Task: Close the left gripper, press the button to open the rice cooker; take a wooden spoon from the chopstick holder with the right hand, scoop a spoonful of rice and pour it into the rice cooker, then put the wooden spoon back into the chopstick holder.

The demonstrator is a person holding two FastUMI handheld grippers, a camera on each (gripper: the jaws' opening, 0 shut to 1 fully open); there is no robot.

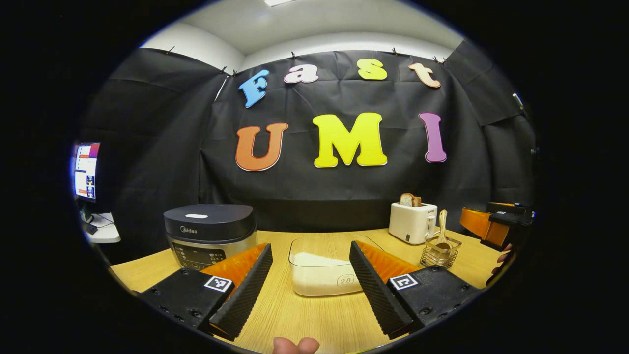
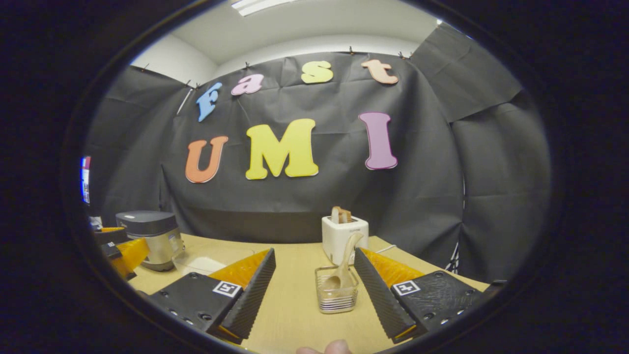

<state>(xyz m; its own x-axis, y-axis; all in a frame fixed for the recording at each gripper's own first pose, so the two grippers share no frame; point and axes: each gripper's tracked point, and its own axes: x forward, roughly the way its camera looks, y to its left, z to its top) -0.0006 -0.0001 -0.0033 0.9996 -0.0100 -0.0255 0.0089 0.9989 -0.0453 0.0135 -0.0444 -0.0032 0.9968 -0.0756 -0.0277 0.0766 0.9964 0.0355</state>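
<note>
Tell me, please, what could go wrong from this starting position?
The left gripper is open, so it could straddle or miss the button on the closed rice cooker. The wooden spoon leans in a light wire chopstick holder close to the toaster; the open right gripper might tip the holder.

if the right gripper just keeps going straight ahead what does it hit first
Most likely the wire chopstick holder with the wooden spoon in it, straight ahead of the open right gripper; the toaster stands behind.
</note>
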